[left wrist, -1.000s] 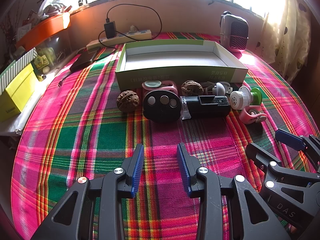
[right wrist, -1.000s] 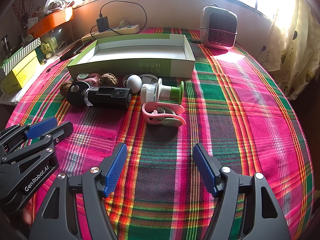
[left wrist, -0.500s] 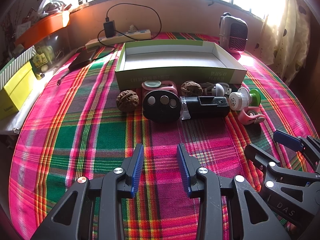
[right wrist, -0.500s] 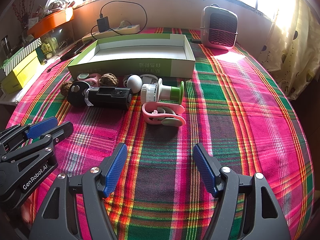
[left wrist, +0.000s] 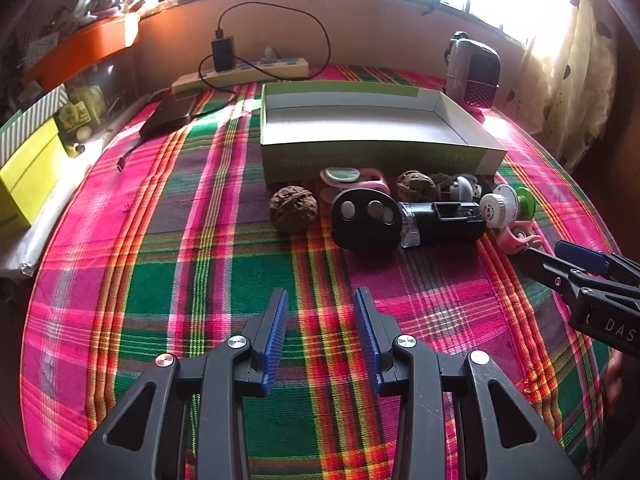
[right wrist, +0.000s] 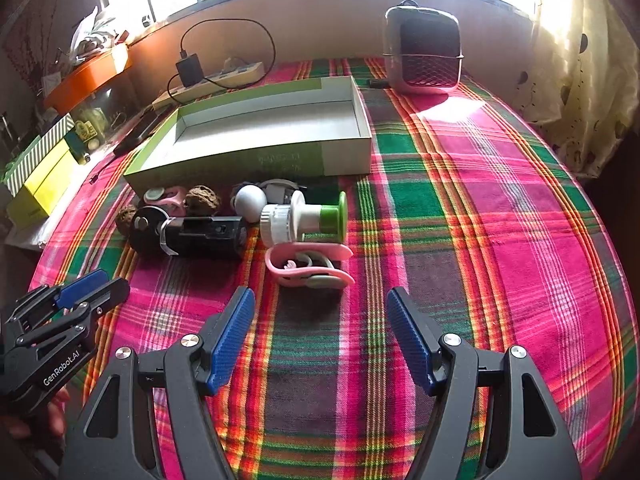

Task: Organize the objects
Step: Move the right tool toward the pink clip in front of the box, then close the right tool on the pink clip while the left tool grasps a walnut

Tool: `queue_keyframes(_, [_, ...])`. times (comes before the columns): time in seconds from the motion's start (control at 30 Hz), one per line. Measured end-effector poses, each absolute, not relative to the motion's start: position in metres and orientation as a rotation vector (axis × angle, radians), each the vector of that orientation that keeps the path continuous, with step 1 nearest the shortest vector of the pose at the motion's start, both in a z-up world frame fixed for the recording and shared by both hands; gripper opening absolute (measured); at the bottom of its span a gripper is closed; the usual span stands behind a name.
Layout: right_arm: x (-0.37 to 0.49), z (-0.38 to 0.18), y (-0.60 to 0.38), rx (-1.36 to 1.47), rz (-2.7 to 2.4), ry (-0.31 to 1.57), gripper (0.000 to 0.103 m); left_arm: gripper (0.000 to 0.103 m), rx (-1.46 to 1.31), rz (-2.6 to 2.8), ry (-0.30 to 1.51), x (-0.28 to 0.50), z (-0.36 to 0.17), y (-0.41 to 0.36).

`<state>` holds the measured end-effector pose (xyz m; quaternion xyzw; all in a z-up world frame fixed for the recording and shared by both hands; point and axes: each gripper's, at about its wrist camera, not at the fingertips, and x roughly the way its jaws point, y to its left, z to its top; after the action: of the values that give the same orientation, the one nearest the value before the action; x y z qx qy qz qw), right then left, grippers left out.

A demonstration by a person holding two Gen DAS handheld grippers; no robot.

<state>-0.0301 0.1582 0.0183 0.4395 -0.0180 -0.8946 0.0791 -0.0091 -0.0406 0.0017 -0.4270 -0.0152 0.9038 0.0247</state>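
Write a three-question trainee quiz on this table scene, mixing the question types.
1. True or false: the green box already holds objects.
2. What lies nearest ahead of the right gripper? A) walnut B) pink clip C) heater
3. Fill in: the left gripper holds ____.

Key: 1 false, it is empty; 2 B; 3 nothing, its jaws stand open above the plaid cloth.
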Motion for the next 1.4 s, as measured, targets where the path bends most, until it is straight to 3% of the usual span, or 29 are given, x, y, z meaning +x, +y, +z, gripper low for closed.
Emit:
queue_keyframes(0.57, [-0.054,0.015,0.157,1.356,-2.796,-0.002,0.069,0.032,-1.301,2.778,-0.204,-0.029,0.007,-0.066])
queue_keyframes(1.4, [-0.049,0.006,0.194,1.429,-2.837,-0.016,0.069,0.033,-1.304,2.769,-0.238,-0.058,0.011,-0.076])
